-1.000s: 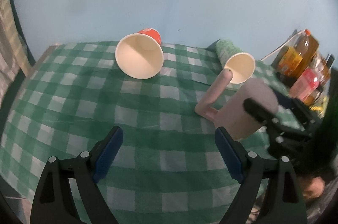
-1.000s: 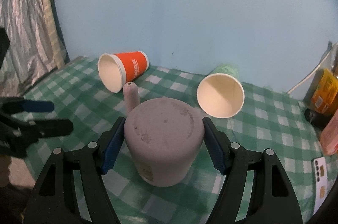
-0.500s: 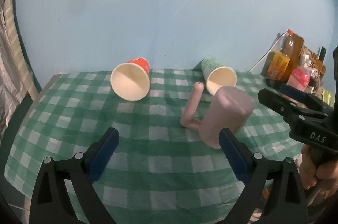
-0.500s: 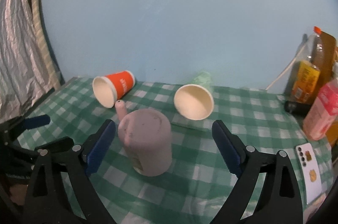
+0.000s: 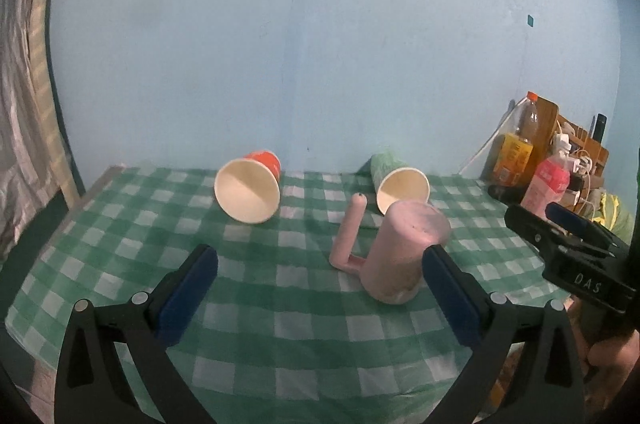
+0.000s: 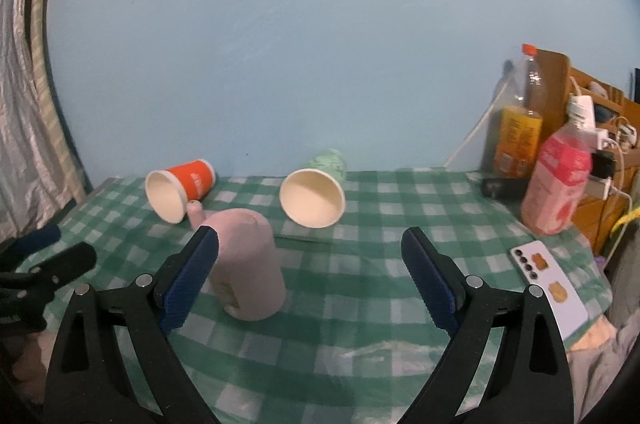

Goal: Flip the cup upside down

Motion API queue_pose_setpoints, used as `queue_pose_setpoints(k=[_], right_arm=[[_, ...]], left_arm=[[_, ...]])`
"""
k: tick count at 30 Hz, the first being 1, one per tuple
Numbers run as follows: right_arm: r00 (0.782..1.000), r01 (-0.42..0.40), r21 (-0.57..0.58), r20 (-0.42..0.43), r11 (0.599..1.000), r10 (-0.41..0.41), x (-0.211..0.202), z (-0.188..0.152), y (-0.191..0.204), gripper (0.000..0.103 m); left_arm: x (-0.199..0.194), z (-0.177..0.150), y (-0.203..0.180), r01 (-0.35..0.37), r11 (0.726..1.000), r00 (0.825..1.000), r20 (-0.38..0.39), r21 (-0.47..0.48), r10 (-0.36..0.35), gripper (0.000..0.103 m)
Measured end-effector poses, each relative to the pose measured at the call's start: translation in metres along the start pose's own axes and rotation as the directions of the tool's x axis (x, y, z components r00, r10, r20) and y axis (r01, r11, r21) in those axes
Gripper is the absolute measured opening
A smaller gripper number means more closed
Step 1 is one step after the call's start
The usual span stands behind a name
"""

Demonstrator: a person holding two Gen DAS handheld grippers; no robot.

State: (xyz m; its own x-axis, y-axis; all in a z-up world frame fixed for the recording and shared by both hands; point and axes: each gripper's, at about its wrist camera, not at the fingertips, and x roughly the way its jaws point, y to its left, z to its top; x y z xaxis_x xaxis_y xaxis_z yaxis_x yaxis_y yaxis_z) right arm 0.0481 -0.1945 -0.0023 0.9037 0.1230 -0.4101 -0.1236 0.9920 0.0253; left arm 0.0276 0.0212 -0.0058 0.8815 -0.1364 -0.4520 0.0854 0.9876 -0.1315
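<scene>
A pink mug (image 5: 404, 256) stands upside down on the green checked tablecloth (image 5: 280, 304), its handle pointing left; it also shows in the right wrist view (image 6: 250, 268). My left gripper (image 5: 320, 296) is open and empty, drawn back from the mug. My right gripper (image 6: 310, 284) is open and empty, with the mug just behind its left finger (image 6: 188, 280). The right gripper also shows at the right edge of the left wrist view (image 5: 568, 244).
An orange paper cup (image 5: 248, 190) and a green paper cup (image 5: 400, 188) lie on their sides near the blue wall. Bottles (image 6: 556, 180) and a wooden rack stand at the right. A phone (image 6: 548, 284) lies at the table's right edge.
My right gripper opened and let go of the pink mug, which now stands upside down. Both grippers pulled back from the table.
</scene>
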Motion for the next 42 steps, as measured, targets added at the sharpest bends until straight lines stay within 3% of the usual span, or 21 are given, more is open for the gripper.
queue_pose_setpoints(k=[5, 12, 42], right_arm=[[1.000, 0.021, -0.023, 0.005, 1.000, -0.021, -0.002, -0.006, 0.000, 0.092], [1.000, 0.016, -0.015, -0.016, 1.000, -0.016, 0.003, -0.009, -0.001, 0.092], [0.999, 0.020, 0.001, -0.040, 1.000, -0.020, 0.009, -0.013, -0.004, 0.092]], left_arm=[[-0.012, 0.002, -0.003, -0.010, 1.000, 0.997, 0.078, 0.004, 0.010, 0.103], [-0.018, 0.004, -0.004, -0.027, 1.000, 0.993, 0.114, 0.013, 0.026, 0.103], [-0.014, 0.001, -0.011, -0.094, 0.995, 0.993, 0.079, 0.026, 0.091, 0.103]])
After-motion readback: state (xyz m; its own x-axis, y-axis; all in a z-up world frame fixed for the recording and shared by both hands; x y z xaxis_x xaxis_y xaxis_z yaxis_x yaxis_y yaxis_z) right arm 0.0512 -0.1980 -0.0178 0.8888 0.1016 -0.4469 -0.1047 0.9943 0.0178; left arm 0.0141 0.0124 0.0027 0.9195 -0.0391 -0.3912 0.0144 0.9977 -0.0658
